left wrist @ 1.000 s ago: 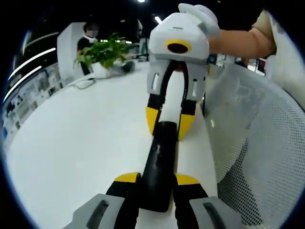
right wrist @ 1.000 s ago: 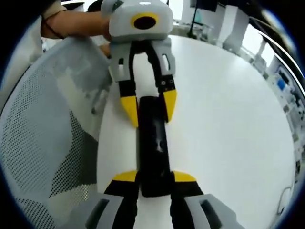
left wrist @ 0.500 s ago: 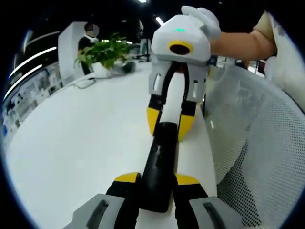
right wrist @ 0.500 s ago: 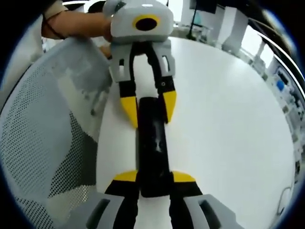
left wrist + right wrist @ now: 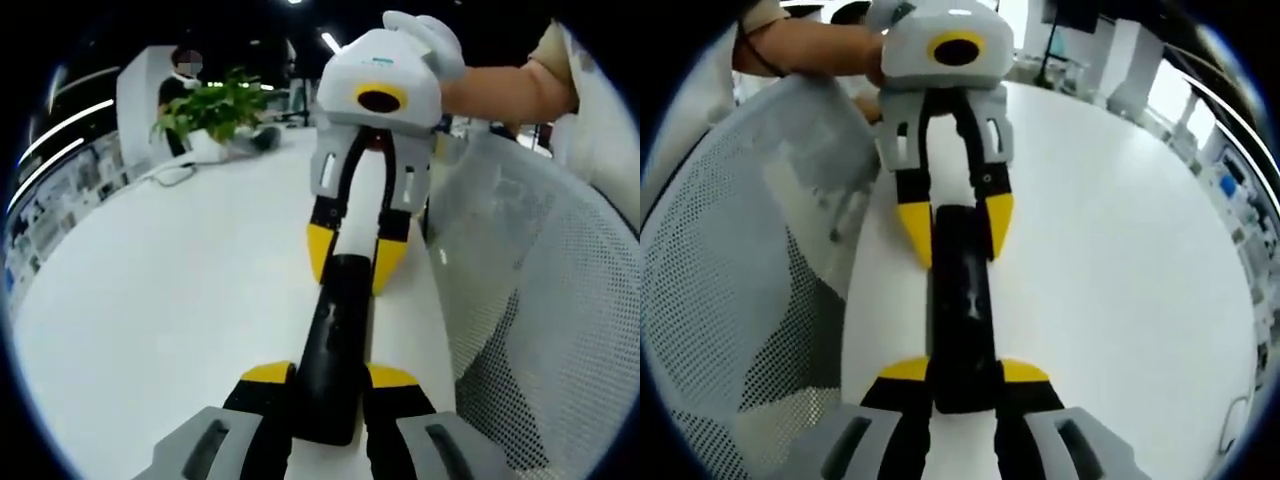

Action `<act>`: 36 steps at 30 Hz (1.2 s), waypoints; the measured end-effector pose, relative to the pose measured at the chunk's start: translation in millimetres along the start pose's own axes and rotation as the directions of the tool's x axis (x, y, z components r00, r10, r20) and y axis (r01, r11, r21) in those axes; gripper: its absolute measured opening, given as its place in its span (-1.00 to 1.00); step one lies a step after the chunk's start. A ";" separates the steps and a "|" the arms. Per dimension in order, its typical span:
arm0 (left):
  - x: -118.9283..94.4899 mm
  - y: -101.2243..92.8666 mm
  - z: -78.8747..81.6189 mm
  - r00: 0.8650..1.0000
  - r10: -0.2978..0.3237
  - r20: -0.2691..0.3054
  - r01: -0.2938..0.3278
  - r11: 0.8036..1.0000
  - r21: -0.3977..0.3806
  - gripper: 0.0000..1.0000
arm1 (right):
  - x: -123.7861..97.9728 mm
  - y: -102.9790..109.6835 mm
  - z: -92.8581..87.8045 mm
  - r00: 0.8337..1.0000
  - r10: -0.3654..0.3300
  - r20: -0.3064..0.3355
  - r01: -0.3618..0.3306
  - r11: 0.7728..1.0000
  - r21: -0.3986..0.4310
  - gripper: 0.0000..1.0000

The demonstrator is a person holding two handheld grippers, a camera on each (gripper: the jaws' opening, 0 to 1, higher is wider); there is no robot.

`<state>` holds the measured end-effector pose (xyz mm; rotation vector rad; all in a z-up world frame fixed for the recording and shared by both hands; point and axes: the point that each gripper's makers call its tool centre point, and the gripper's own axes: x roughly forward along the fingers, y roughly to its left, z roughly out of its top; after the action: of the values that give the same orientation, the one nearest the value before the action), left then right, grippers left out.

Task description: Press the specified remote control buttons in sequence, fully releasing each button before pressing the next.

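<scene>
left tool (image 5: 330, 376) clamped near end of black remote control (image 5: 335, 340) over white desk (image 5: 180, 290) | right tool (image 5: 965, 372) clamped opposite end | remote likely light, rigid, slick: grip long edges, keep button face clear

Each gripper has a white plastic body, black jaw arms and yellow tips: the left gripper (image 5: 329, 378), the right gripper (image 5: 963, 372). Above the white body, the person's short sleeve (image 5: 556, 52) is beige.
</scene>
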<state>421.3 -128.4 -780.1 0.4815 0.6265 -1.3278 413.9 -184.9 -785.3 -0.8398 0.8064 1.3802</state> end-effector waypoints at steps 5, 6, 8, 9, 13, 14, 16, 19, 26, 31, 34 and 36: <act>0.1 0.7 0.8 1.000 0.001 -0.015 -0.001 1.000 0.017 -0.50 | -1.6 -1.4 1.0 1.000 -0.002 0.013 0.002 1.000 -0.010 -0.58; 0.0 1.9 1.3 1.000 0.004 -0.018 -0.004 1.000 0.024 -0.50 | -2.4 -2.2 1.4 1.000 -0.003 0.016 0.003 1.000 -0.010 -0.58; -0.7 4.1 2.9 1.000 0.008 -0.017 -0.008 1.000 0.026 -0.50 | -5.0 -5.2 2.3 1.000 -0.010 0.025 0.010 1.000 -0.014 -0.58; -1.1 5.2 3.9 1.000 0.011 -0.016 -0.010 1.000 0.029 -0.50 | -5.9 -6.4 2.6 1.000 -0.012 0.028 0.013 1.000 -0.016 -0.58; -3.3 11.5 9.2 1.000 0.028 -0.008 -0.028 0.999 0.038 -0.50 | -10.6 -13.9 4.1 0.999 -0.026 0.043 0.028 0.999 -0.024 -0.58; -3.4 12.2 9.8 1.000 0.029 -0.007 -0.029 0.999 0.038 -0.50 | -11.3 -15.4 4.3 0.999 -0.028 0.044 0.030 0.999 -0.026 -0.58; -4.1 16.0 12.7 0.999 0.036 -0.002 -0.035 0.999 0.035 -0.50 | -13.3 -19.3 4.7 0.998 -0.033 0.048 0.034 0.999 -0.030 -0.58; -5.8 22.4 16.9 0.999 0.042 0.001 -0.042 0.998 0.037 -0.50 | -16.9 -25.2 6.3 0.998 -0.039 0.057 0.041 0.998 -0.037 -0.58; -7.7 42.0 29.9 0.998 0.055 -0.005 -0.055 0.996 0.067 -0.50 | -24.2 -47.5 8.1 0.996 -0.064 0.069 0.067 0.997 -0.047 -0.58; -6.6 55.7 38.3 0.998 0.058 -0.011 -0.057 0.994 0.090 -0.51 | -29.3 -64.2 6.6 0.994 -0.079 0.071 0.083 0.995 -0.052 -0.58; -5.9 67.6 43.2 0.998 0.064 -0.007 -0.063 0.993 0.097 -0.51 | -32.8 -76.9 6.7 0.992 -0.094 0.079 0.098 0.994 -0.050 -0.58; -5.0 74.7 45.8 0.998 0.066 -0.005 -0.065 0.993 0.101 -0.50 | -33.3 -81.4 6.1 0.992 -0.096 0.081 0.100 0.994 -0.048 -0.58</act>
<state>500.6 -140.7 -744.7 0.5851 0.5474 -1.2997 494.2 -196.9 -750.8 -0.8493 0.6630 1.3429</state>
